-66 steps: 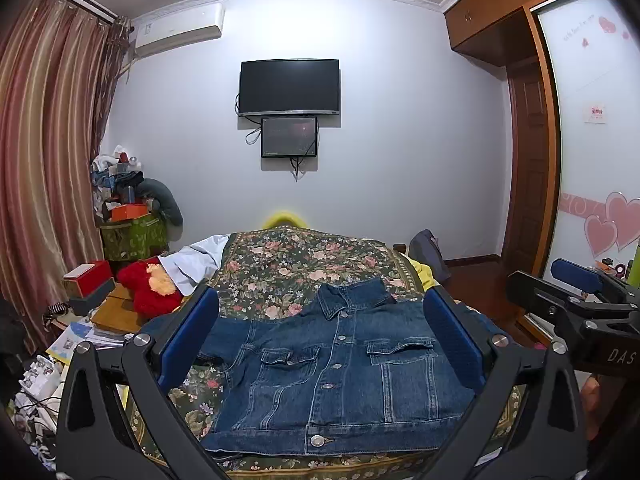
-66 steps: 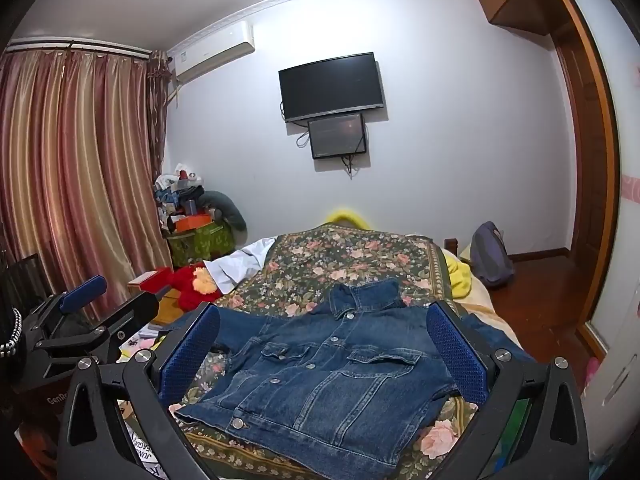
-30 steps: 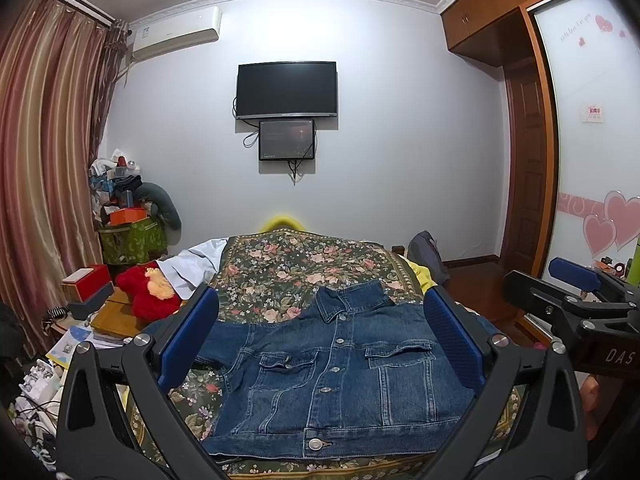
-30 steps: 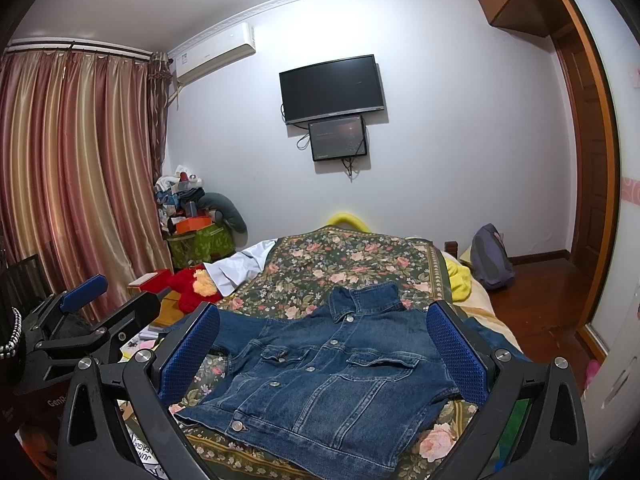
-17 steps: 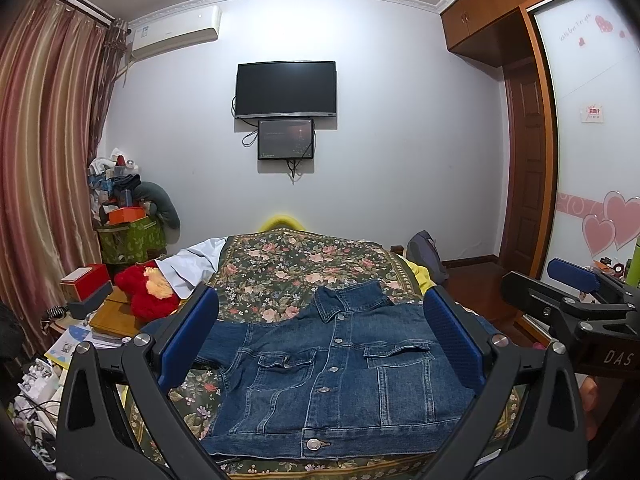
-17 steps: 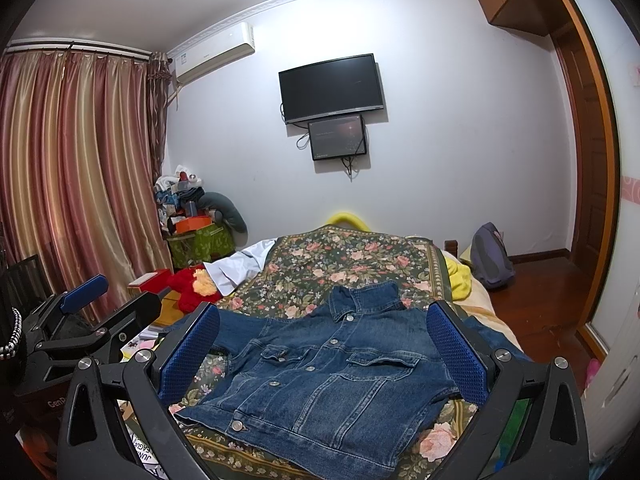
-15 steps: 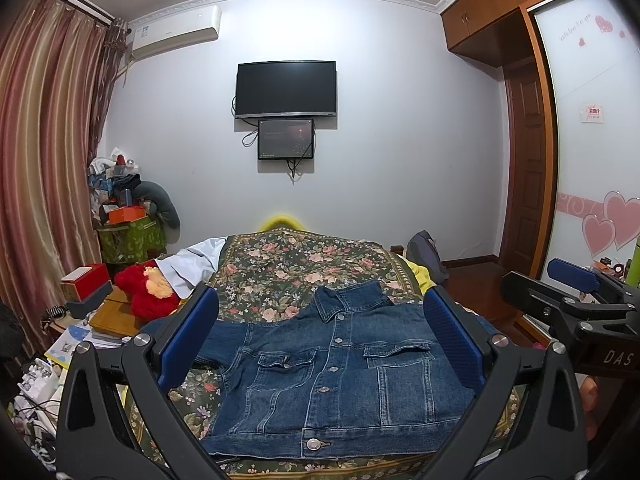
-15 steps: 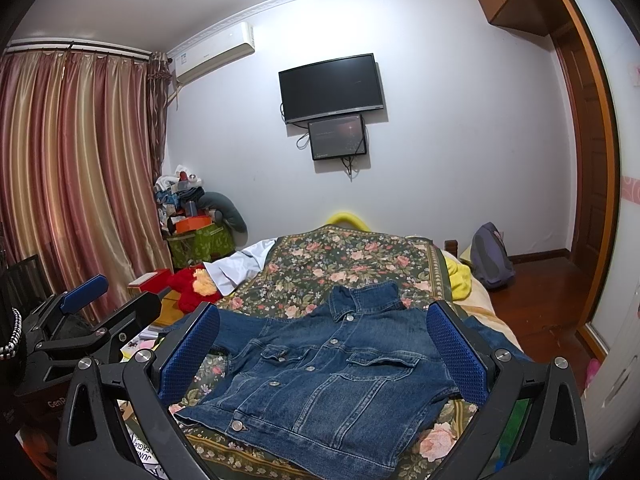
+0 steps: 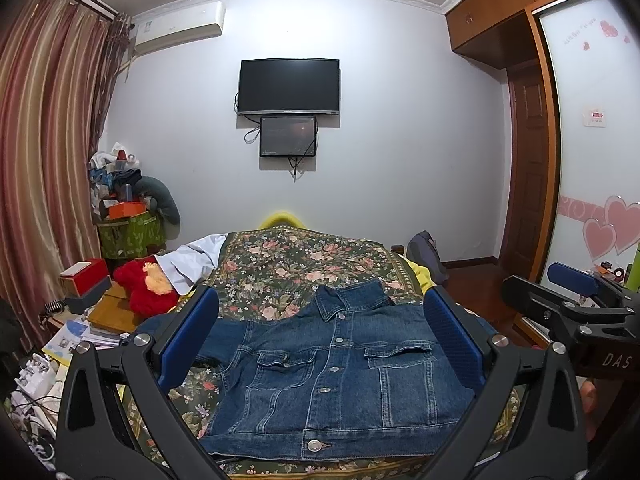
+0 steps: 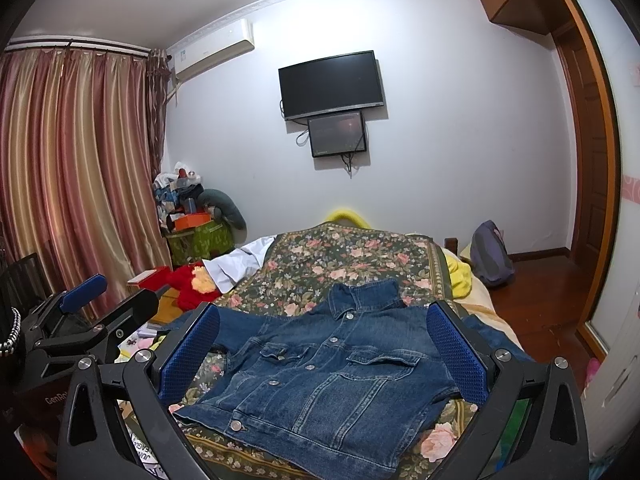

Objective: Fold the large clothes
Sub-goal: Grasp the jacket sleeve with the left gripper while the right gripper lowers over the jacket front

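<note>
A blue denim jacket (image 9: 336, 376) lies front up and buttoned on the floral bedspread (image 9: 288, 272), collar toward the far wall, sleeves spread to both sides. It also shows in the right wrist view (image 10: 332, 380). My left gripper (image 9: 320, 340) is open and empty, held above the near hem. My right gripper (image 10: 324, 348) is open and empty, also above the near edge. The right gripper shows at the right edge of the left wrist view (image 9: 572, 304); the left gripper shows at the left of the right wrist view (image 10: 84, 312).
A red plush toy (image 9: 146, 288) and a white cloth (image 9: 192, 260) lie at the bed's left side. Boxes and clutter (image 9: 80, 320) crowd the floor on the left. A backpack (image 10: 490, 256) sits on the floor right of the bed. A wardrobe (image 9: 592, 160) stands on the right.
Both grippers have barely shifted; the views have drifted slightly. The jacket has not moved and both grippers stay open.
</note>
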Available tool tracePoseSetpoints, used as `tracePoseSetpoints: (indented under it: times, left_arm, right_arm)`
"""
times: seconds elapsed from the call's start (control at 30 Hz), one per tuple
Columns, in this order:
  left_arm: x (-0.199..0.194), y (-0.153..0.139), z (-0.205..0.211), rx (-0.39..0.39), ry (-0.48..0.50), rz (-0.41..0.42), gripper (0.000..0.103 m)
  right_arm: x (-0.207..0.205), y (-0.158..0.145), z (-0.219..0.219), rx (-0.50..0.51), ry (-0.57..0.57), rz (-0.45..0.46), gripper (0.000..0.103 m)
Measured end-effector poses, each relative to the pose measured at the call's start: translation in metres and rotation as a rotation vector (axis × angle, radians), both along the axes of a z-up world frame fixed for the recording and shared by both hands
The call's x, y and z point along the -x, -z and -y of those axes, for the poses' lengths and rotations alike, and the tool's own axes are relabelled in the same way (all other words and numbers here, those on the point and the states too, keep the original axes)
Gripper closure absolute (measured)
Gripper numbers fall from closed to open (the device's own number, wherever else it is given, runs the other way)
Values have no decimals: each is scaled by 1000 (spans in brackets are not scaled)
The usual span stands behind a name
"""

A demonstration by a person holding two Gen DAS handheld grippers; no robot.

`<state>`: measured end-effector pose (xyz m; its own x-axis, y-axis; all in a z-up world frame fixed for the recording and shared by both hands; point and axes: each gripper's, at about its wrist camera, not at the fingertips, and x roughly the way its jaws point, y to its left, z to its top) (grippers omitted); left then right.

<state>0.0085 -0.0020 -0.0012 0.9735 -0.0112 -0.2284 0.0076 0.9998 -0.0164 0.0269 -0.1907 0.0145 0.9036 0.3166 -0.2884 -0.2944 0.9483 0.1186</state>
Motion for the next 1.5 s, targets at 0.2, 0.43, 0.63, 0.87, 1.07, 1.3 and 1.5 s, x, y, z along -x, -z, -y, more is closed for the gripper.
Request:
tracePoseSetpoints:
  times: [0.2,0.43,0.63,0.87,1.07,1.3,1.5]
  left_arm:
    - [-17,9,-14,7,-30,-25,0]
    - [-68,30,-58,48,-107,-109,0]
    - [-124,60,-113,66,-230,-205,0]
    - [-190,114,-206,212,-328,-401,0]
    - [-231,172,-273,346,-391,-580,0]
    - [-271,226,-317,474,-367,-715,3]
    - [-291,246,-338,562,-374,-732,23]
  right_arm:
    - [-13,5,-7,9,-8,-23,0]
    - [-64,20,-20,21,-22,-113,0]
    - [-134,41,-36,44,-13,-218,0]
    - [-233,81,-65,128,-30,-347,0]
    - [-302,117,-96,270,-78,-453,0]
    - [-359,164,-128,376,-166,-586,0]
    - [-397,218,-155,452,-247,-720,0]
